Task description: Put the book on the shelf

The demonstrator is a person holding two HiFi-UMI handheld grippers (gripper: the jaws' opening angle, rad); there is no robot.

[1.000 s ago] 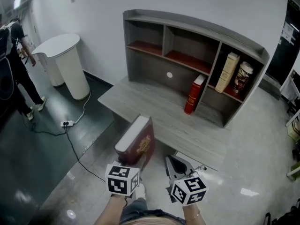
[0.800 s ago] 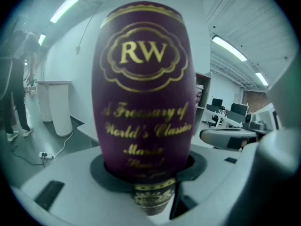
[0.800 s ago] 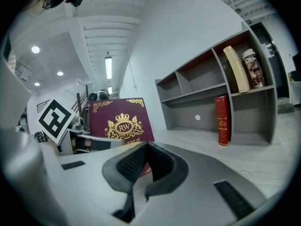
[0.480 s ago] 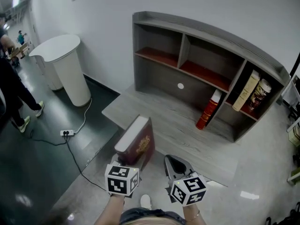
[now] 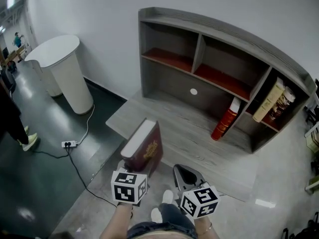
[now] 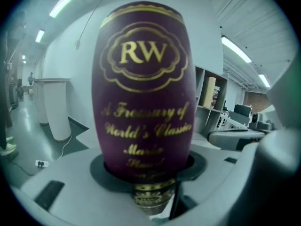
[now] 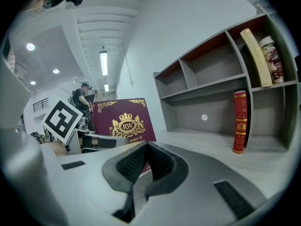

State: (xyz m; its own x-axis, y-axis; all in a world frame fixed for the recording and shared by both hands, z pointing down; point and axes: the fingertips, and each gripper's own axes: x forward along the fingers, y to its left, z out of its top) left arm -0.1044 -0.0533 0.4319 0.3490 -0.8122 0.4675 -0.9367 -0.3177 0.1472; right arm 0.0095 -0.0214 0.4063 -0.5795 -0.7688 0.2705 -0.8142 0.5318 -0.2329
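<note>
A thick maroon book (image 5: 143, 150) with gold lettering stands upright in my left gripper (image 5: 130, 176), which is shut on its lower end, just in front of the desk's near edge. In the left gripper view the book's spine (image 6: 145, 86) fills the middle. In the right gripper view its cover (image 7: 123, 121) shows at the left. My right gripper (image 5: 187, 176) is shut with nothing in it, beside the book to the right; its closed pads (image 7: 146, 163) show in its own view. The grey shelf unit (image 5: 227, 36) stands at the back of the desk (image 5: 164, 111).
A red book (image 5: 225, 119) leans in the lower right bay, a tan book (image 5: 269, 101) and a jar (image 5: 282, 104) in the compartment beside it. A white round stand (image 5: 60, 68) is at the left, with a cable and power strip (image 5: 67, 144) on the floor.
The view has shifted: the shelf and desk now sit lower and further right than a second ago. Both grippers and the held book keep nearly the same place.
</note>
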